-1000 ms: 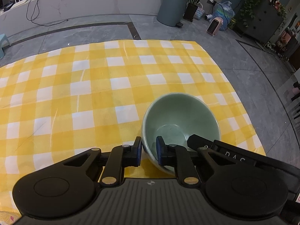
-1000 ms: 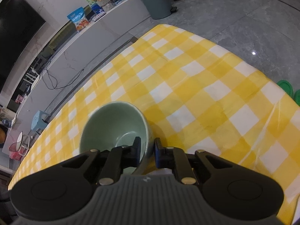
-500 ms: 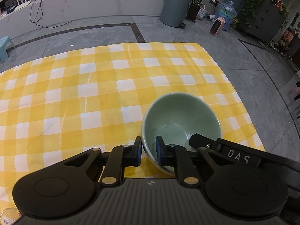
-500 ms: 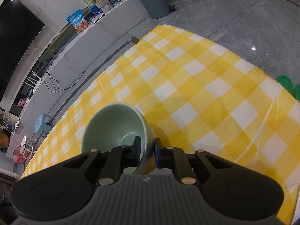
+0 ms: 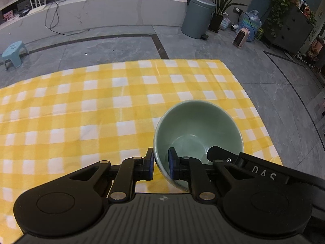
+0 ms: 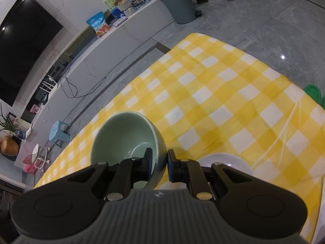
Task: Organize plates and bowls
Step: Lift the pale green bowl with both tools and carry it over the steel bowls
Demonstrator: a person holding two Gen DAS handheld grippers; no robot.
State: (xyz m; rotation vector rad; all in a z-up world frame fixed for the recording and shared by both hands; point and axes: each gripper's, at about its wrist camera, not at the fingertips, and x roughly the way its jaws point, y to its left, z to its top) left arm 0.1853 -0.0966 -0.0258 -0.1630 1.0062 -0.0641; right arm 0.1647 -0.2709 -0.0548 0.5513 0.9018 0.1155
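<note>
My left gripper [image 5: 160, 163] clamps the near rim of the pale green bowl [image 5: 198, 130]: one of its fingers [image 5: 149, 162] presses the outer wall and the other sits inside, so the rim is pinched between them. In the left wrist view the bowl fills the lower right of the frame, open side up and empty, over the yellow checked cloth [image 5: 101, 111] that covers the table. At the bowl's lower right edge the dark tip of my right gripper [image 5: 217, 152] reaches in over the rim. In the right wrist view my right gripper [image 6: 159, 162] pinches the same bowl [image 6: 124, 134] on its other side, one finger [image 6: 147, 158] inside and one against the outer wall, both closed tight on the rim; here the bowl lies at lower centre-left of the frame. Just right of those fingers, at the bottom of the frame, a white plate [image 6: 223, 159] lies on the cloth [image 6: 213, 93], partly hidden by the gripper body. A grey bin [image 5: 198, 17] stands on the floor at upper right of the left wrist view, well apart from the cloth.
</note>
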